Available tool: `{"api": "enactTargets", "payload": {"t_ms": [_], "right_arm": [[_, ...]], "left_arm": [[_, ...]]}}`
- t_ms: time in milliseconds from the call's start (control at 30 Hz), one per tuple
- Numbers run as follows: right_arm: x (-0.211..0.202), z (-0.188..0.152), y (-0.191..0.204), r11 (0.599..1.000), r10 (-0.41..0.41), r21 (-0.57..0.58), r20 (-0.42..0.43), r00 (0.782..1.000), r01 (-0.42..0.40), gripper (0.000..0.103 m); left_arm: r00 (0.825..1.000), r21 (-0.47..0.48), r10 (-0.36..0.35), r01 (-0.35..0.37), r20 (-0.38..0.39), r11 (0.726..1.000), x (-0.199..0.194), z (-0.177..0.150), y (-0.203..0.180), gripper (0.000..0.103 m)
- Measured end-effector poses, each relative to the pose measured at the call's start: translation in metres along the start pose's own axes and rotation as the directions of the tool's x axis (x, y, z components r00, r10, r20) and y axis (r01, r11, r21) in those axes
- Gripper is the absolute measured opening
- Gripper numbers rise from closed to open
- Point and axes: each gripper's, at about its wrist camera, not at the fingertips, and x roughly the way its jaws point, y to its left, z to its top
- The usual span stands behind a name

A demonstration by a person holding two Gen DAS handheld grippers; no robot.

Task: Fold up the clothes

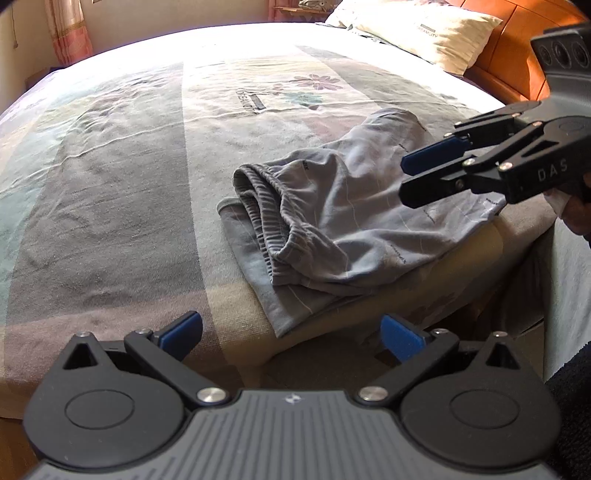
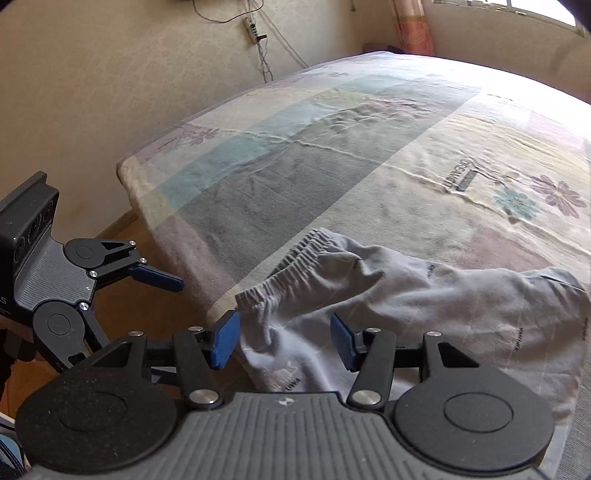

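Observation:
A grey garment [image 1: 332, 229] with an elastic waistband lies folded over on the patterned bedspread [image 1: 129, 166], near the bed's front edge. My left gripper [image 1: 293, 334] stands wide open just short of that edge, with nothing between its blue pads. From the right, my right gripper [image 1: 406, 177] hovers over the garment's far side, its jaws apart and empty. In the right wrist view the right gripper [image 2: 284, 341] is open above the garment [image 2: 424, 302], its pads [image 2: 225, 339] clear of the cloth. The left gripper [image 2: 147, 317] shows at the left, off the bed's corner.
A pillow [image 1: 424, 33] leans on the orange wooden headboard [image 1: 509, 55] at the far right. A curtain [image 1: 70, 33] hangs at the back left. Wooden floor [image 2: 122, 229] and a wall with a power strip [image 2: 251, 26] lie beyond the bed's corner.

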Motion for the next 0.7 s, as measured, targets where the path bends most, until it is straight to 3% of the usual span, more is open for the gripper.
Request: {"api": "enactTargets", "payload": {"t_ms": [167,233,333,467,533,667,700], "right_arm": [[-0.036,-0.034,-0.043,0.982,-0.133,0.139,0.033,0.991,0.127,0.060],[-0.049,-0.050,-0.057,0.966,-0.160,0.214,0.048,0.986,0.146,0.060],[-0.063,-0.069,-0.069,0.945,-0.183,0.288,0.067,0.981,0.156,0.060],[-0.072,-0.080,-0.079,0.933,-0.202,0.317,0.070,0.977,0.170,0.060],[-0.074,-0.083,-0.082,0.930,-0.199,0.328,0.078,0.977,0.163,0.060],[-0.075,-0.086,-0.086,0.928,-0.191,0.340,0.085,0.978,0.151,0.060],[-0.074,-0.086,-0.087,0.928,-0.186,0.343,0.084,0.979,0.147,0.060]], "left_arm": [[0.992,-0.013,-0.054,0.056,0.114,0.998,0.003,0.034,-0.003,0.102],[0.976,-0.106,-0.130,0.150,0.174,0.983,0.009,0.043,0.008,0.102],[0.941,-0.289,-0.225,0.295,0.252,0.911,0.022,0.049,0.036,0.102],[0.944,-0.493,-0.213,0.314,0.252,0.812,0.046,0.045,0.068,0.102],[0.932,-0.550,-0.255,0.358,0.257,0.754,0.054,0.038,0.077,0.102],[0.920,-0.606,-0.312,0.392,0.237,0.693,0.071,0.028,0.083,0.102],[0.921,-0.610,-0.318,0.387,0.224,0.691,0.076,0.028,0.084,0.102]]}}
